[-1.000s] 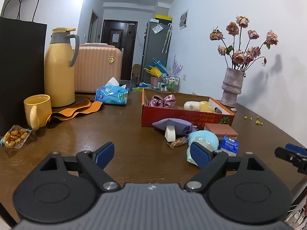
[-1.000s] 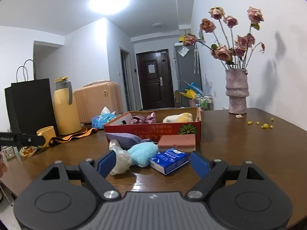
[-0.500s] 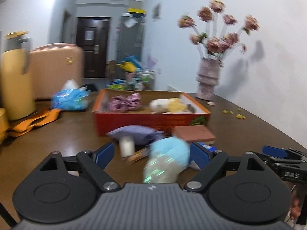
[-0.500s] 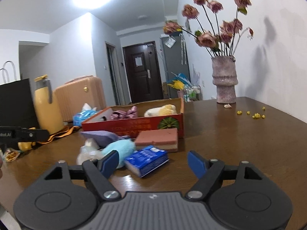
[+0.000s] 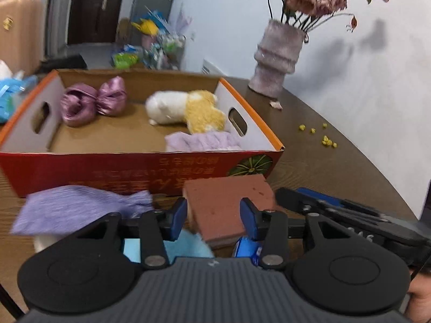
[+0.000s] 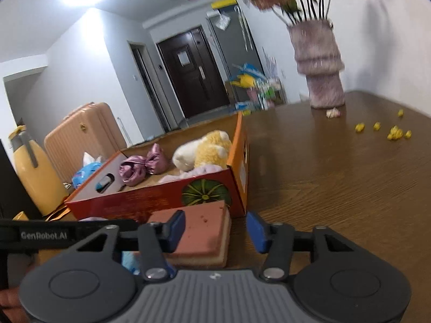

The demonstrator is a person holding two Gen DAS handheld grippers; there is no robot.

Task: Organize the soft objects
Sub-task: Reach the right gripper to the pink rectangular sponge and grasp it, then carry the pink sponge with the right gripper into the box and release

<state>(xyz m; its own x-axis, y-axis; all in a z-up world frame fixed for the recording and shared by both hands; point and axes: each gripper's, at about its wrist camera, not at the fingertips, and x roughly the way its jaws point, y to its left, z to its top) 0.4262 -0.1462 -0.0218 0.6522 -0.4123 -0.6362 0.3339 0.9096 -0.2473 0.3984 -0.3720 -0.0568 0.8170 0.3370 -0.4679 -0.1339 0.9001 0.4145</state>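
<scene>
A red cardboard box (image 5: 140,167) (image 6: 150,202) holds a purple satin bow (image 5: 93,101), a white-and-yellow plush toy (image 5: 188,107) and a lilac knit piece (image 5: 202,141). In front of it lie a reddish sponge block (image 5: 229,204) (image 6: 204,231), a purple cloth (image 5: 78,204), a light blue fluffy item (image 5: 186,247) and a small blue packet (image 5: 246,247). My left gripper (image 5: 212,216) is open, its fingers on either side of the sponge's near end. My right gripper (image 6: 215,230) is open, around the sponge's right part. The right gripper also shows in the left wrist view (image 5: 336,210).
A fuzzy pink vase (image 5: 277,62) (image 6: 320,72) with dried roses stands at the table's far right, with yellow crumbs (image 5: 323,137) near it. A blue tissue pack (image 5: 12,97), a yellow thermos (image 6: 32,172) and a pink suitcase (image 6: 80,140) are to the left.
Both grippers have moved forward and down to the sponge block in front of the box, and both jaws have narrowed. The left wrist view now looks into the box.
</scene>
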